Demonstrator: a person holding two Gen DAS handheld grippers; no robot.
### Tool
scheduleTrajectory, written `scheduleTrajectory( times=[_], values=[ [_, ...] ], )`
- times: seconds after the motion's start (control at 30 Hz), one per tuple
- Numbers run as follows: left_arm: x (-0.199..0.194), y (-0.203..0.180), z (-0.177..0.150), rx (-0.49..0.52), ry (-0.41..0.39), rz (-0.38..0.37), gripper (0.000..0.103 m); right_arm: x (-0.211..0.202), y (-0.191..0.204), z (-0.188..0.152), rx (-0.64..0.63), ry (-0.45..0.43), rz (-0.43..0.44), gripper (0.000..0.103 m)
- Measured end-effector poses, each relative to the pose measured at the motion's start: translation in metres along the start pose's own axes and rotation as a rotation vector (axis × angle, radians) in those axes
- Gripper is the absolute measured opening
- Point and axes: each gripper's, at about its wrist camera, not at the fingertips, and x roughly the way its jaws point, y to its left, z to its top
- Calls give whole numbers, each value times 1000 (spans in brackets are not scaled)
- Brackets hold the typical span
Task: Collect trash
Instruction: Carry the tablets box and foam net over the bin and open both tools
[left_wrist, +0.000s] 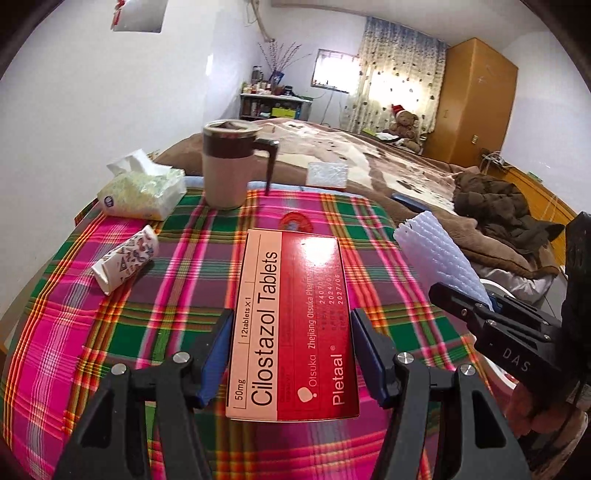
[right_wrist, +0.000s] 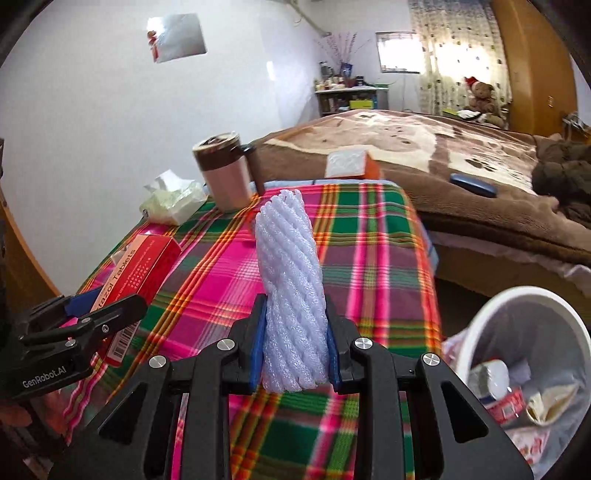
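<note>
My left gripper (left_wrist: 291, 354) is shut on a red and cream Cilostazol tablet box (left_wrist: 291, 321) and holds it above the plaid tablecloth (left_wrist: 184, 288); the box also shows in the right wrist view (right_wrist: 136, 273). My right gripper (right_wrist: 295, 343) is shut on a white foam fruit net (right_wrist: 291, 291), held upright; the net also shows in the left wrist view (left_wrist: 439, 258). A crumpled patterned wrapper (left_wrist: 125, 258) lies on the cloth at the left. A white trash bin (right_wrist: 524, 332) with several scraps inside stands at the lower right.
A lidded mug (left_wrist: 229, 166) and a tissue pack (left_wrist: 144, 192) stand at the table's far edge. A red rubber band (left_wrist: 295, 221) lies on the cloth. A bed with a brown blanket (right_wrist: 443, 147) lies beyond, with a white packet (right_wrist: 347, 162) and a dark case (right_wrist: 472, 184) on it.
</note>
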Motion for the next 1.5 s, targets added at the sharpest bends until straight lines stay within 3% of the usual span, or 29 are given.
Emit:
scheduleTrajectory(
  times=[0.47,0.8,1.27,1.5],
  values=[
    [-18,-67,-1,121,-50,-106,64,-52,-42,-15,104,-90,-117,28],
    [-19,-117,2,203,-64,-187,64,-83,-80,-25,187,-137,-266,28],
    [2,-190,0,296,-20,-324,64,-108,-133,-47,300,-118,-426,28],
    [22,-222,-5,328,24,-353,64,-105,-154,-54,341,-72,-480,29]
  ],
)
